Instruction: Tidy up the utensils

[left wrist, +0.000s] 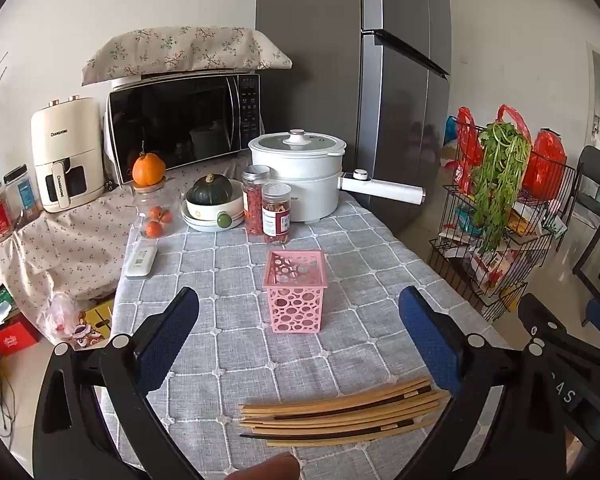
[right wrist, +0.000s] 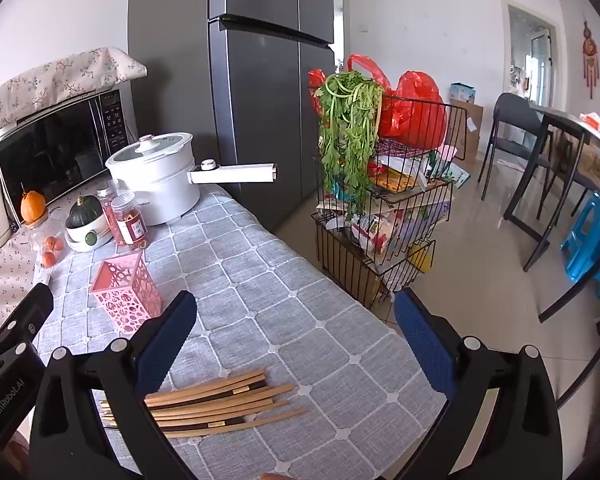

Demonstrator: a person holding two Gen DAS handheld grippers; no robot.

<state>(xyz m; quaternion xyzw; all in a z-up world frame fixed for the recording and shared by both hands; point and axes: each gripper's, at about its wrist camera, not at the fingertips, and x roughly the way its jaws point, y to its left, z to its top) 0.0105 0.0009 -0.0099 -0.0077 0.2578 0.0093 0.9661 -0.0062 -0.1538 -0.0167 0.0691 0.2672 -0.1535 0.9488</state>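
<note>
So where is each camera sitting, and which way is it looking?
Left wrist view: sits on the left gripper, looking forward and down over the table at the pink basket; shows its own open fingers and a fingertip at the bottom.
Right wrist view: sits on the right gripper, aimed at the table's edge and the wire rack; open fingers show.
Both see the chopsticks, basket and pot.

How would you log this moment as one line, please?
stage: start | left gripper: open, empty | right gripper: open, empty | chopsticks: on tablecloth | pink holder: upright, empty
</note>
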